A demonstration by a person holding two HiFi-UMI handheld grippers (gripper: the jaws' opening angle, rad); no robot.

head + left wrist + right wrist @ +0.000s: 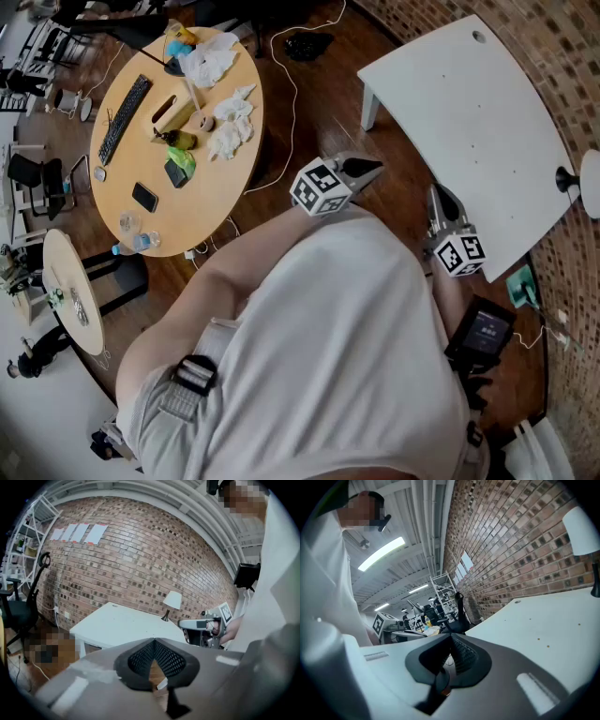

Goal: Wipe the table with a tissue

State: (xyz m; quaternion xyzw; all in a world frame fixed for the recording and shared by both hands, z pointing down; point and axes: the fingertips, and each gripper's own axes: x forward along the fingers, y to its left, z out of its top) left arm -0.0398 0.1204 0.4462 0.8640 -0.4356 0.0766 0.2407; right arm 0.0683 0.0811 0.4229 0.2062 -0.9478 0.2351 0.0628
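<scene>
Crumpled white tissues (230, 127) and a tissue box (172, 112) lie on the round wooden table (211, 202) at the far left, well away from both grippers. The white table (469, 112) stands at the upper right, bare except for a few small specks (539, 639). My left gripper (373, 169) hangs over the wooden floor near its left corner, jaws together and empty (154, 641). At the white table's near edge, my right gripper (436, 192) is also shut with nothing in it (451, 634). Neither gripper touches the white table (122, 625).
A lamp (586, 183) stands at the white table's right end against the brick wall. The round table carries a keyboard (125, 119), a phone (144, 197) and a bottle (136, 244). Cables (281, 84) run over the floor. A black office chair (18, 606) stands at the left.
</scene>
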